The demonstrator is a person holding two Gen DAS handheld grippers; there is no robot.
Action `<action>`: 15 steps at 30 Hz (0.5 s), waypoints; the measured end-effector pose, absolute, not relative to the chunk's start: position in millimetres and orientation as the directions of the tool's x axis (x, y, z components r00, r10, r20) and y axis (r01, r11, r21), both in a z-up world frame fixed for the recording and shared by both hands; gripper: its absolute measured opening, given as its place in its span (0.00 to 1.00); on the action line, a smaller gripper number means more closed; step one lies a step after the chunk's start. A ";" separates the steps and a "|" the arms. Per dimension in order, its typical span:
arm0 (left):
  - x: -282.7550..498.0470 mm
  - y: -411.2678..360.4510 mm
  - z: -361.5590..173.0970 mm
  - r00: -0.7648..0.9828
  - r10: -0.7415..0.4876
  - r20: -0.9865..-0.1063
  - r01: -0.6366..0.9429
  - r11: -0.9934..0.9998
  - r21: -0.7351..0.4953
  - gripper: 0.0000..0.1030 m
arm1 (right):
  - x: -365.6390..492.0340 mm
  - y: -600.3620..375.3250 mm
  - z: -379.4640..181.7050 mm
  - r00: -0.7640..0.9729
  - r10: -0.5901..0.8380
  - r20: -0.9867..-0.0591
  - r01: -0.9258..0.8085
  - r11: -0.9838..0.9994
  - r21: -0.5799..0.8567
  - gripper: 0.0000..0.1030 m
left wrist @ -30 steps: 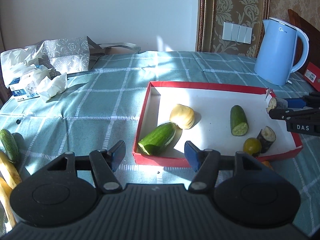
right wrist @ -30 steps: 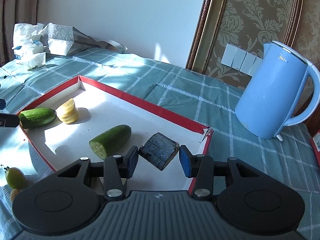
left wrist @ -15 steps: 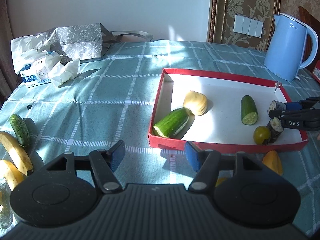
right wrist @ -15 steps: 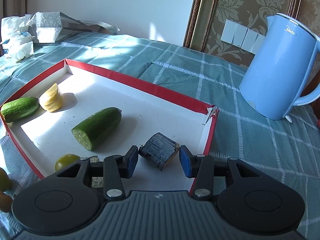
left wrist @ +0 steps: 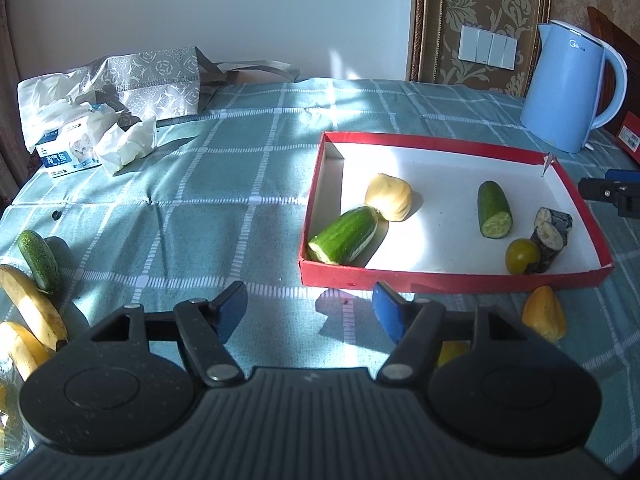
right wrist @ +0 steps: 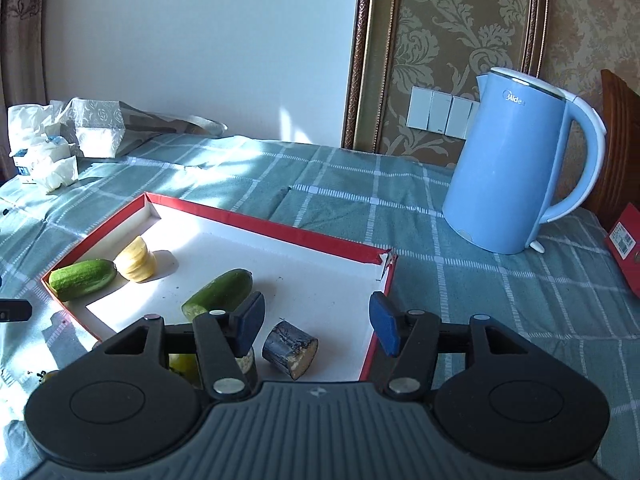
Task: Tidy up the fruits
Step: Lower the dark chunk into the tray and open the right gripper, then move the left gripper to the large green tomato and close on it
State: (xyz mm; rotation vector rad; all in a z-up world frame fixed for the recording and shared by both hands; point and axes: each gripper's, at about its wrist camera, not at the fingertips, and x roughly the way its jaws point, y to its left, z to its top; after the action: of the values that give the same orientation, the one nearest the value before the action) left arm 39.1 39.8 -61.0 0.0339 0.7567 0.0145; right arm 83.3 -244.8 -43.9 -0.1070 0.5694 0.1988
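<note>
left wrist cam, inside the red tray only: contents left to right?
In the red tray: large cucumber piece → pale yellow sliced piece → smaller cucumber piece → green round fruit → dark cut pieces.

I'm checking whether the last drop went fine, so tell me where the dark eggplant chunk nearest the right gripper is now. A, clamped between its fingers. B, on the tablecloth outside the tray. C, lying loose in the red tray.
C: the eggplant chunk lies on the white floor of the red tray, with the right gripper open above it and neither finger touching it.
</note>
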 end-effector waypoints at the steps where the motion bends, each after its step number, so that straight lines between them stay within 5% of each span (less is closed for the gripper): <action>1: 38.5 39.4 -61.5 0.727 0.020 -0.686 0.006 0.999 0.036 0.66 | 73.7 -245.4 -44.1 0.822 0.165 -0.545 -0.221 0.974 -0.039 0.56; 15: 17.0 22.3 -76.7 0.721 -0.119 -0.683 0.203 0.978 0.044 0.66 | -14.8 -226.4 -82.5 0.754 0.163 -0.636 -0.262 0.963 -0.064 0.56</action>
State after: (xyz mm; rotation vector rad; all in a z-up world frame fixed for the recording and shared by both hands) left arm 17.0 22.3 -76.7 0.1189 0.7454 -0.1785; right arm -14.8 -226.4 -82.5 -0.1531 0.6780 0.2330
